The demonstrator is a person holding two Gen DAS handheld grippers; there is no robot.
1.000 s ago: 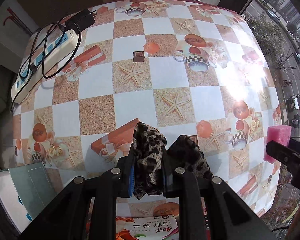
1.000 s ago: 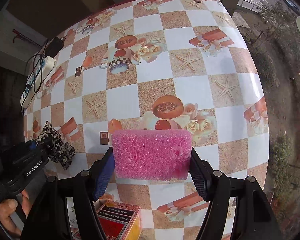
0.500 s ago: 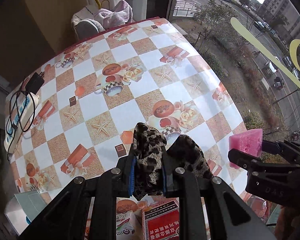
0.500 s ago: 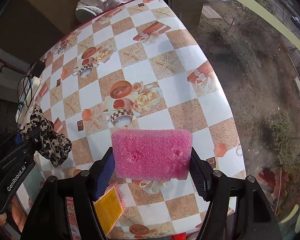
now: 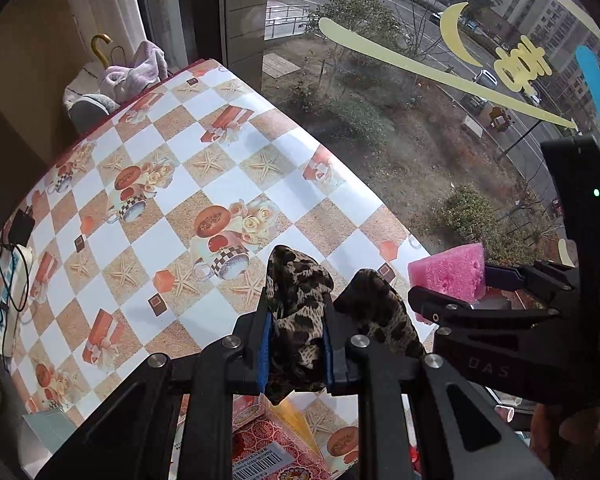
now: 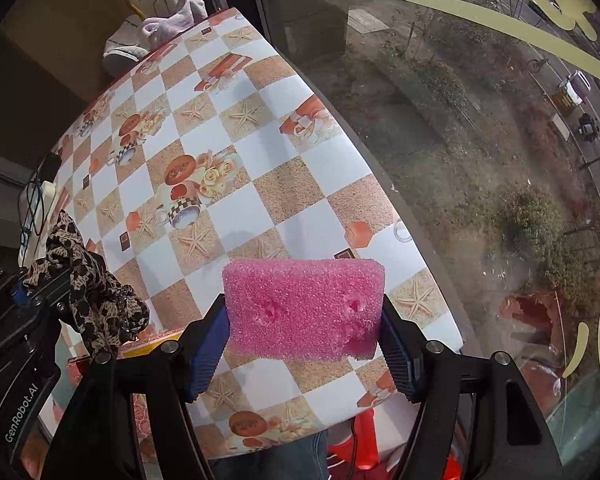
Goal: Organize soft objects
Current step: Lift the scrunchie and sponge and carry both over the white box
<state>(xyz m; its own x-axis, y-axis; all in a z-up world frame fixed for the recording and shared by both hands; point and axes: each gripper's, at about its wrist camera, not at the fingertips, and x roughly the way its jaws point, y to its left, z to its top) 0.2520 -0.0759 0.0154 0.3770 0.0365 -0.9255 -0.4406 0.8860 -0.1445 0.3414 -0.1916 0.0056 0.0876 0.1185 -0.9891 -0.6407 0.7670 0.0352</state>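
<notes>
My checkered starfish-print tablecloth (image 5: 236,168); white power strip with black cables (image 5: 8,280) at nine o'clock; lilac cloth bundle (image 5: 134,70) at eleven.

The table (image 5: 236,176) wears a glossy checked oilcloth, white squares against sandy ones printed with starfish, cups, roses and gift boxes. At its left edge lies a white power strip (image 5: 4,280), black cable looped over it. On the near edge, a red printed box (image 5: 268,448) with a barcode.
</notes>
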